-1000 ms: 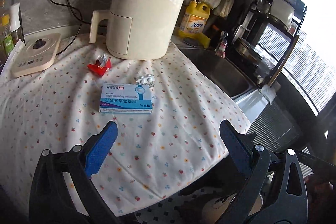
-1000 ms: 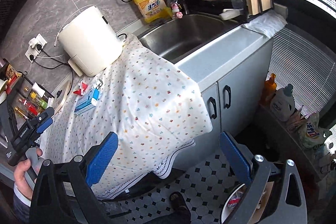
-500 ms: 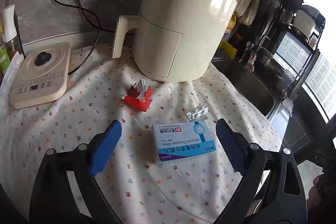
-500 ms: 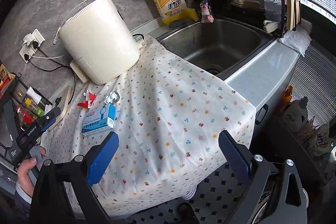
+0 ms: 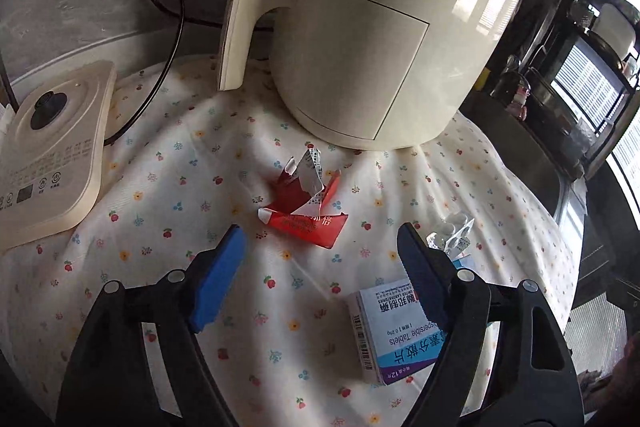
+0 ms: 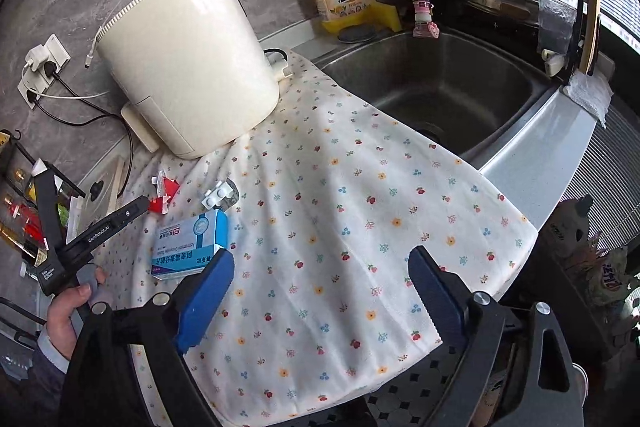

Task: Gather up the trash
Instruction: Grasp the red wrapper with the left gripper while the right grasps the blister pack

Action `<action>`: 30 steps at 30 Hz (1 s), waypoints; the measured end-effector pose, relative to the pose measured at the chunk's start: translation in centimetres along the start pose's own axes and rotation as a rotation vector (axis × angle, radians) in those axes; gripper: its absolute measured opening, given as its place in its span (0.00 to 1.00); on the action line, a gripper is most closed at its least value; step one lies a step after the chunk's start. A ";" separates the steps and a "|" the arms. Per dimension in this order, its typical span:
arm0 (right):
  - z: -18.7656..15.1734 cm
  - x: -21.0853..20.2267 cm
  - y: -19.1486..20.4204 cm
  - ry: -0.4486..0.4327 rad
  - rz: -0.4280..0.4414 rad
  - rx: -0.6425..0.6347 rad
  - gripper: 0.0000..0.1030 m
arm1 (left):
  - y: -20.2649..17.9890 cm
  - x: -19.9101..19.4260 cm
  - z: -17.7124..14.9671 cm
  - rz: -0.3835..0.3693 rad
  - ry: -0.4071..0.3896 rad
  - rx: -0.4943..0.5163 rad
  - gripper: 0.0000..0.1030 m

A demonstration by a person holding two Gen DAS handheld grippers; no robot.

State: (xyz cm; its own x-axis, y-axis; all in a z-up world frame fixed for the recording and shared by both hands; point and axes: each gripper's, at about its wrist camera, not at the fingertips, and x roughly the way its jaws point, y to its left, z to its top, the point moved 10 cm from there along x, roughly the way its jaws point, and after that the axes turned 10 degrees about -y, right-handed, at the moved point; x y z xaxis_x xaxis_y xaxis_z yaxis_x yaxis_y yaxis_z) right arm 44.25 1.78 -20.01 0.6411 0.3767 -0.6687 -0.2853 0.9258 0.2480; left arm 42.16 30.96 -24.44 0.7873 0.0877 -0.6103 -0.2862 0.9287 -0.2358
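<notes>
Flowered cloth covers the kitchen surface (image 5: 172,163), and the trash lies on it in a loose group ahead of the left gripper (image 5: 320,247). Nearest, under that gripper's right finger, is a blue and white medicine box (image 5: 394,337); its long axis runs from lower left to upper right in the left wrist view, one short end toward the red wrapper. Just past it sits a small blister pack (image 5: 450,233), then the torn red wrapper (image 5: 306,211), crumpled, its flat red strip lying roughly crosswise to the fingers and its ripped flap standing up. Behind all three stands a cream air fryer (image 5: 380,27), with a cream control pad (image 5: 48,155) to the left.

The left gripper's fingers are closing, with nothing between them yet; the wrapper is just beyond the tips. The right gripper (image 6: 320,271) hangs over bare cloth, its fingers also narrowing on nothing.

To take the wrapper well, I would bring the fingers down astride the raised flap and pinch low, so the cloth is not caught, keeping clear of the box
</notes>
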 end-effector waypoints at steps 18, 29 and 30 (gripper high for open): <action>1.0 5.0 6.0 0.048 0.040 -0.102 0.84 | 2.8 -0.2 0.4 -0.010 -0.010 -0.017 0.24; 1.3 10.2 12.3 0.095 0.116 -0.204 0.76 | 6.0 -5.5 0.4 0.008 -0.087 -0.104 0.24; 1.4 10.7 12.6 0.097 0.112 -0.215 0.75 | 6.5 -5.9 0.2 0.018 -0.091 -0.111 0.24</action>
State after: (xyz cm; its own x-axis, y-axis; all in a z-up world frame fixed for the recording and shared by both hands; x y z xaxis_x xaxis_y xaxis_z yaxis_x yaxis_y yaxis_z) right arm 48.51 17.49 -23.11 0.5286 0.4618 -0.7123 -0.5019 0.8467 0.1765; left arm 35.77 36.54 -22.20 0.8263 0.1407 -0.5453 -0.3553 0.8815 -0.3110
